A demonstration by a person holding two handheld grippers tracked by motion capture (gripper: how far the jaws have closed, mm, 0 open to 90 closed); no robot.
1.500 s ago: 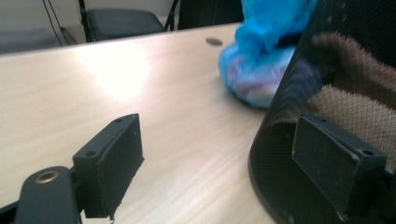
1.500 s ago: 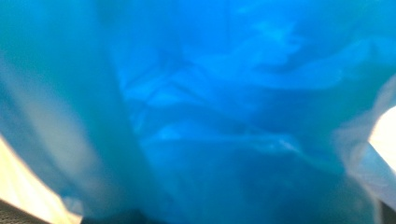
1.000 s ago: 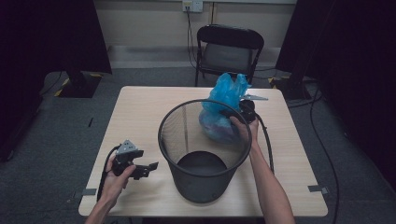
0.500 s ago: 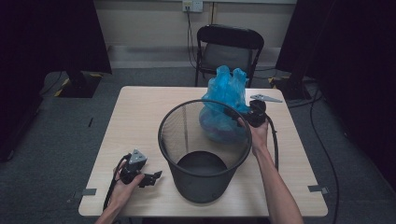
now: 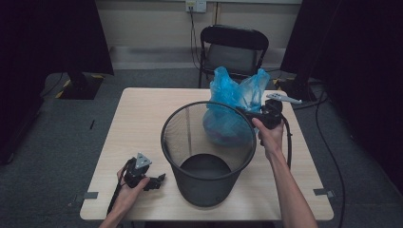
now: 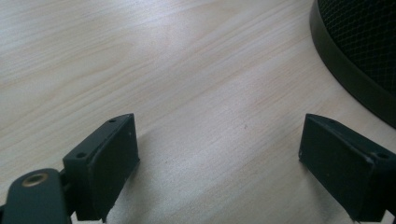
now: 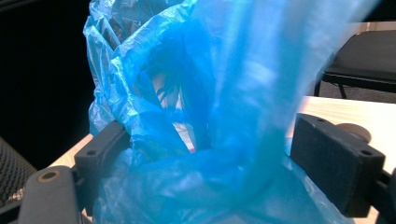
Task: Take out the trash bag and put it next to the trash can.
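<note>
Plainly unlabelled, the blue bag sits between the right tool's just-widened jaws.

The right gripper has lifted toward the frame's upper right, its jaws just opening around the blue bag, while the left gripper sank toward the lower left table

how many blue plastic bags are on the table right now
1: the blue plastic bag stands on the table behind the mesh bin, at the right gripper. More inside it would be hidden.
</note>
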